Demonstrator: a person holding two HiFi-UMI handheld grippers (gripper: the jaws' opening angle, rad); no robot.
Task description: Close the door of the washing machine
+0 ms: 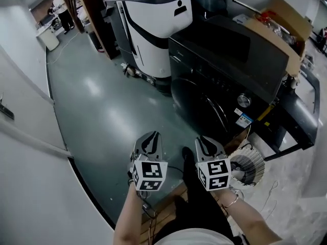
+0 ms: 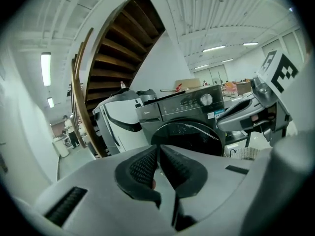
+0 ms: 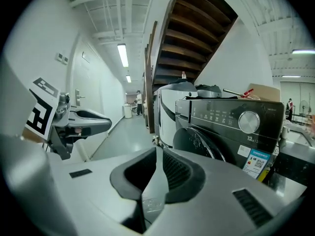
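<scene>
The dark front-loading washing machine stands on the right of the green floor, ahead of the person. A white machine is just beside it on the far left, and an open cardboard box sits on top. Its round door faces left and near, below the control dial. In all three views it looks already flush against the front panel, so the closing seems done or nearly so.

The left gripper and right gripper hover side by side near the person, well apart from the machine. Each has its jaws drawn narrow, tips together, with nothing between them.

The door is likely a stiff, hinged ring of plastic around smooth glass, light to swing but needing a firm press to latch. The rim is the better place to push, on the side opposite the hinge. The frames do not show which side that is.
</scene>
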